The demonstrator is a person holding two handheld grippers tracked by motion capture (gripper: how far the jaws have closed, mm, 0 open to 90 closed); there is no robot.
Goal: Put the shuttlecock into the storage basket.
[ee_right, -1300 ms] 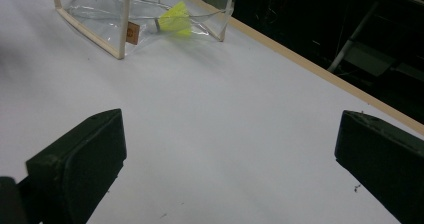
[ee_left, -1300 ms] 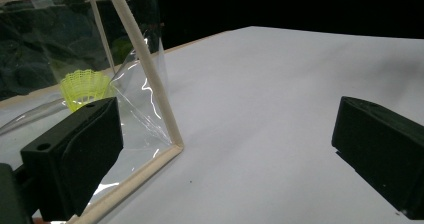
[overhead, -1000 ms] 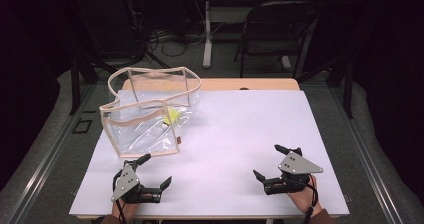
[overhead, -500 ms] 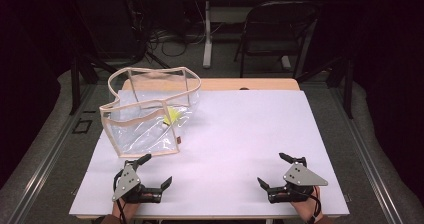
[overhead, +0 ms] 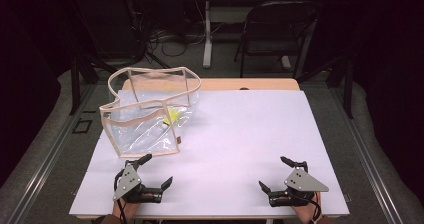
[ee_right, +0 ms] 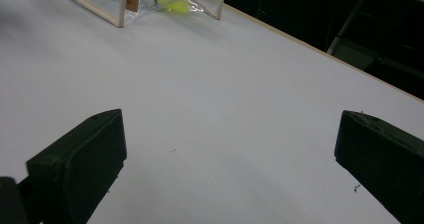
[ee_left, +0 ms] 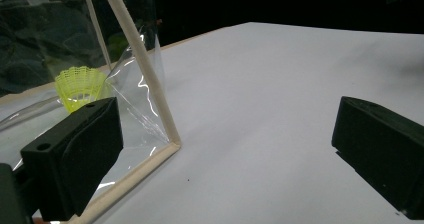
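2 grippers rest on the table (overhead: pixel 240 134), jaws spread, grasping nothing; left gripper (overhead: pixel 156 170) near the clear bag (overhead: pixel 145 129); right gripper (overhead: pixel 276 173) well apart.

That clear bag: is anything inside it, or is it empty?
Not empty. A yellow shuttlecock lies inside the clear bag, seen through its transparent wall.

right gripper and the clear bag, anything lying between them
Nothing: between the right gripper and the clear bag is bare white table, per the high view.
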